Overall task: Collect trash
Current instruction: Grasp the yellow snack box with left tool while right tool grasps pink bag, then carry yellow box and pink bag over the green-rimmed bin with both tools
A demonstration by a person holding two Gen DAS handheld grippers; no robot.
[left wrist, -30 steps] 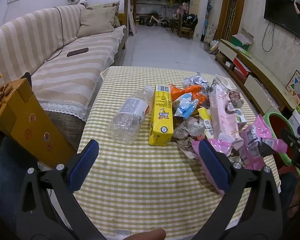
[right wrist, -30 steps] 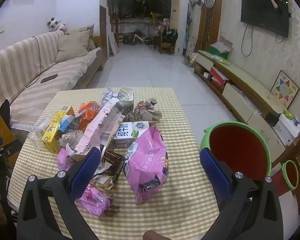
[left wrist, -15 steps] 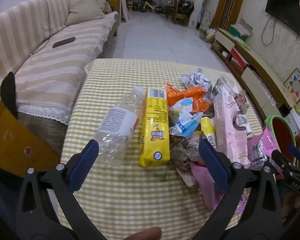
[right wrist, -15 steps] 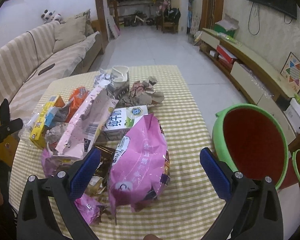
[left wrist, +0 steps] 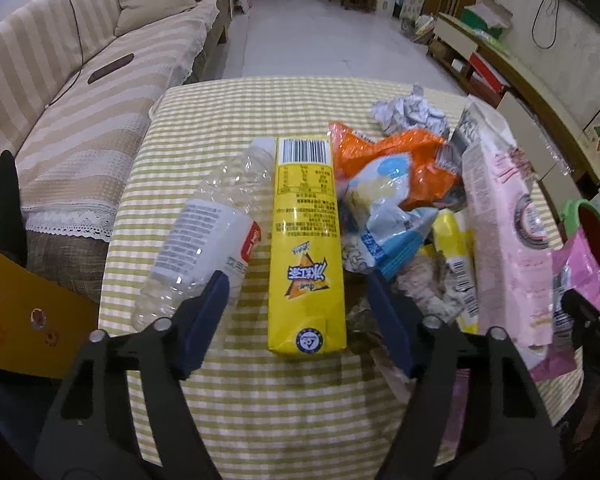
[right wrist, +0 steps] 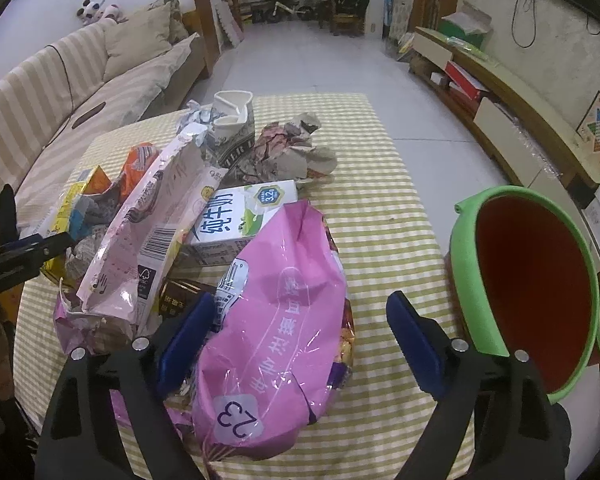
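Left wrist: left gripper [left wrist: 298,312] closing astride yellow carton [left wrist: 306,248], not gripping

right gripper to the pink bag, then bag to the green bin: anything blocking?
Nothing visible. The right gripper, jaws just closing but not pressing yet, straddles the pink bag. Only bare checked tablecloth lies between it and the green bin.

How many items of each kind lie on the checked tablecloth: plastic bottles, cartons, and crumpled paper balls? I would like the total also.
Plastic bottles: 1, the clear bottle
Cartons: 2, the yellow carton and the milk carton
Crumpled paper balls: 2, the white paper ball and the brown paper ball
Total: 5
Bags and wrappers overlap too much for a sure count.
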